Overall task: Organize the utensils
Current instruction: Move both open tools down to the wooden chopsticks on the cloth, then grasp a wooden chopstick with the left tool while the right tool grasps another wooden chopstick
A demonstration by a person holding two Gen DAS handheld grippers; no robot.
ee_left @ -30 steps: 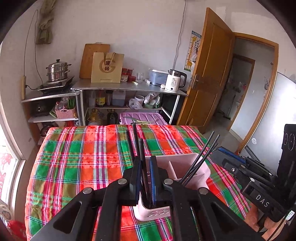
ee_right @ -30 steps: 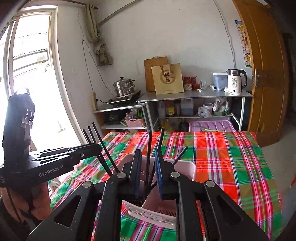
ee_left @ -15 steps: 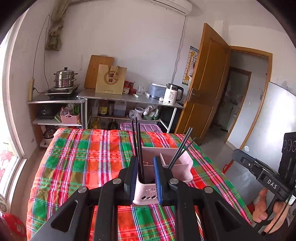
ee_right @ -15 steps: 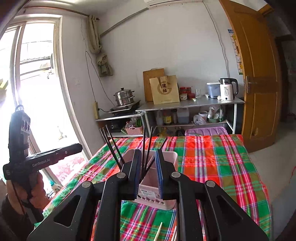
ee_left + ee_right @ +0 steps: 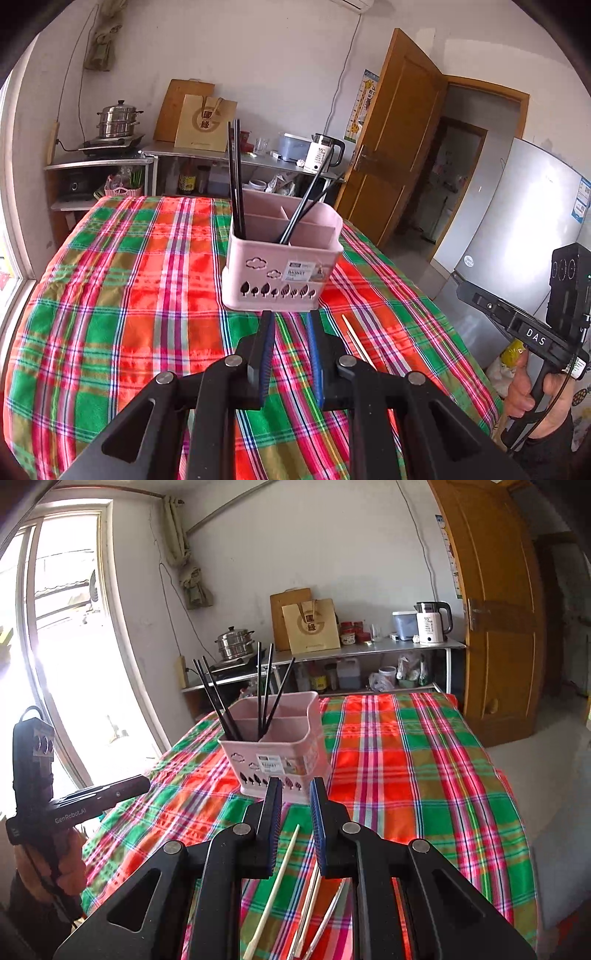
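Both grippers, left and right, part-open, empty, short of the holder labelled "BASKET"; cloth bare around.

Both cams sit on the wrists, looking fwd & down along each hand-held gripper over the plaid table. Left view angles toward the door side, right toward the window. Both share the pink utensil basket, close ahead, w/ back shelves beyond.
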